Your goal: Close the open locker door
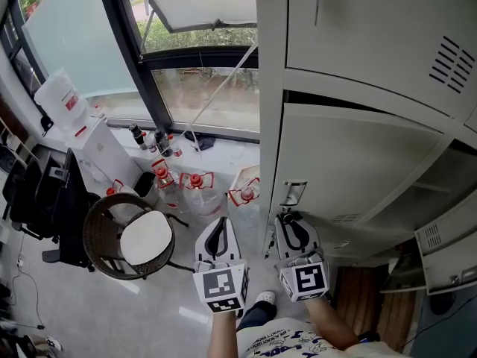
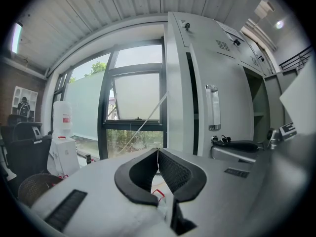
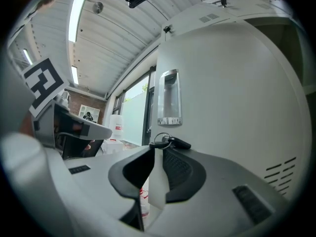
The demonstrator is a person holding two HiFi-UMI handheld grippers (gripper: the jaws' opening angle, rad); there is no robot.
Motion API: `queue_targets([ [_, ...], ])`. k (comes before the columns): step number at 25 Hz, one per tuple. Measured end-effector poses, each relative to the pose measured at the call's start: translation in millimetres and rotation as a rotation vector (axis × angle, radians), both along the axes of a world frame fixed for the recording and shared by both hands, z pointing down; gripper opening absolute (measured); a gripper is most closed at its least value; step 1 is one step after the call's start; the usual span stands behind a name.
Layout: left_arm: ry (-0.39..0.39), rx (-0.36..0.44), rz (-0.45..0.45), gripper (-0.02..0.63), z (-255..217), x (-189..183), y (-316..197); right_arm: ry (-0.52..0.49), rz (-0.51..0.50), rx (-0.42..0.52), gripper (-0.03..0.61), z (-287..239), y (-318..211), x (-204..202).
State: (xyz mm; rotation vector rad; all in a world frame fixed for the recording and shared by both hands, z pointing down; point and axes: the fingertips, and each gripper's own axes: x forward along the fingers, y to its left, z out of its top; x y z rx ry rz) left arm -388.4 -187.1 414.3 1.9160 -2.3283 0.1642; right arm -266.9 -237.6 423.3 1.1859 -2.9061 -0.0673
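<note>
- My left gripper [image 2: 158,150]: fingers pressed together, nothing between them, window [image 2: 136,98] well beyond.
- My right gripper [image 3: 154,148]: fingertips meet, keys [image 3: 170,142] right at the tips.
- Locker door [image 3: 232,93] stands ajar just past those tips, its handle [image 3: 169,98] above them.

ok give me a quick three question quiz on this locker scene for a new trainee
1. True or false: the locker door is fully shut.
2. What hangs just below the handle? a) keys b) a padlock c) a towel
3. Which gripper is nearer the locker door?

Key: 1 false, it stands ajar. 2 a. 3 the right gripper.
</note>
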Motion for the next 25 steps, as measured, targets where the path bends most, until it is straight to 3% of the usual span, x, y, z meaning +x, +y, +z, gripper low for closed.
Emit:
queue_targets([
  [25, -0.005, -0.007, 0.049, 0.008, -3.1, -21.7, -20.8, -0.01, 0.09, -0.017, 0.048, -0.4, -32.3, -8.1],
])
